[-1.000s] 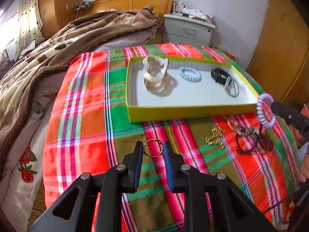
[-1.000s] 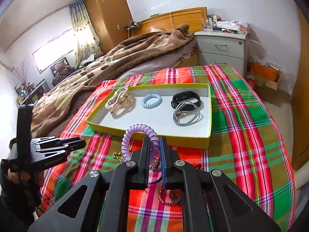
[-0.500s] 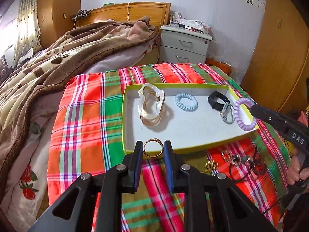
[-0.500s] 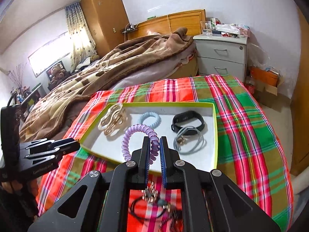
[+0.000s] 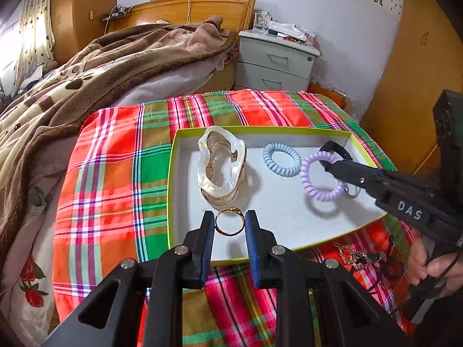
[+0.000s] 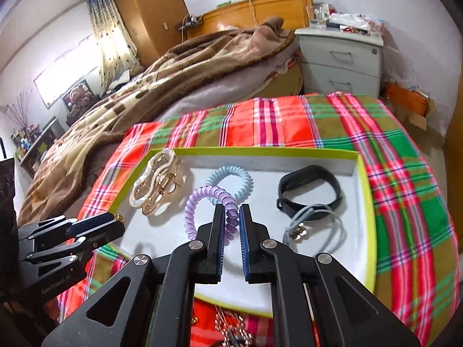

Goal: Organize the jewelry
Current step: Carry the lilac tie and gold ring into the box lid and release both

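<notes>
While both grippers hang over the tray [image 5: 173, 173], I read the scene from that tray as my reference. It is a shallow white box with a yellow-green rim, lying on the plaid cloth [image 5: 110, 179] that covers the bed.

My left gripper [image 5: 230, 224] is clamped on a gold ring [image 5: 230, 225], the band pinched edge-on between the two pads; the ring sits above the near left corner of the tray floor. My right gripper [image 6: 231, 217] is closed tight on a purple coil hair tie [image 6: 202, 202], which stands up from the jaws above the middle of the tray. In the left wrist view the same tie [image 5: 321, 176] hangs clear of the floor, its shadow below it.

Inside the tray:
- a clear hair claw [image 6: 157, 186] at the far left;
- a blue coil hair tie [image 6: 234, 177] at the far centre, just behind the purple one;
- a black wristband [image 6: 309, 190] at the far right;
- a grey cord bracelet [image 6: 315, 225] touching the wristband on its near side.

Outside the tray, just past its near right edge, a heap of chains [image 5: 364, 260] lies on the cloth.
</notes>
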Available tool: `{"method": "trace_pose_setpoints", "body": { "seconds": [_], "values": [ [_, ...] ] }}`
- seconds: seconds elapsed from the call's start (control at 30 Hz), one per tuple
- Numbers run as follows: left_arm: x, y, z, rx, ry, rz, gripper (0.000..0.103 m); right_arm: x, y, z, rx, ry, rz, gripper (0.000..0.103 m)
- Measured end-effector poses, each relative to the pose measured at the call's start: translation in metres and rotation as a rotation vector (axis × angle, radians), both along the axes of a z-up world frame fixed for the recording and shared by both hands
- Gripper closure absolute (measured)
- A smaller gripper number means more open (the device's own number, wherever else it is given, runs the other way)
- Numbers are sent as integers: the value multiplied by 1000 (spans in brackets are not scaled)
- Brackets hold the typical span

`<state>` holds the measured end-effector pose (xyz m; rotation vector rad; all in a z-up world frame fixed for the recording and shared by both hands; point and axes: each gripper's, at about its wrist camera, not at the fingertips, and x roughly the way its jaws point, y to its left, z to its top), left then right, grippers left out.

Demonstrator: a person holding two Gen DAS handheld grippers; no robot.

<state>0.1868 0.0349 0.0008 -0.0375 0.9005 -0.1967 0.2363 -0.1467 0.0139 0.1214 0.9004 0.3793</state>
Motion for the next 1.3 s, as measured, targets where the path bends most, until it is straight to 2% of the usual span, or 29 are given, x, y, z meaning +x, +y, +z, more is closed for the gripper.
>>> {"method": "trace_pose_setpoints", "body": {
  "seconds": [0.43, 0.53, 1.3],
  "values": [
    [17, -3, -19, 31, 45, 8, 81, 17, 12, -21, -43, 59, 21, 93],
    [18, -3, -23, 16, 57, 7, 81, 19, 14, -24, -55, 66, 31, 93],
    [25, -6, -30, 29, 79, 18, 80, 22, 17, -26, -78, 64, 33, 93]
  ]
}}
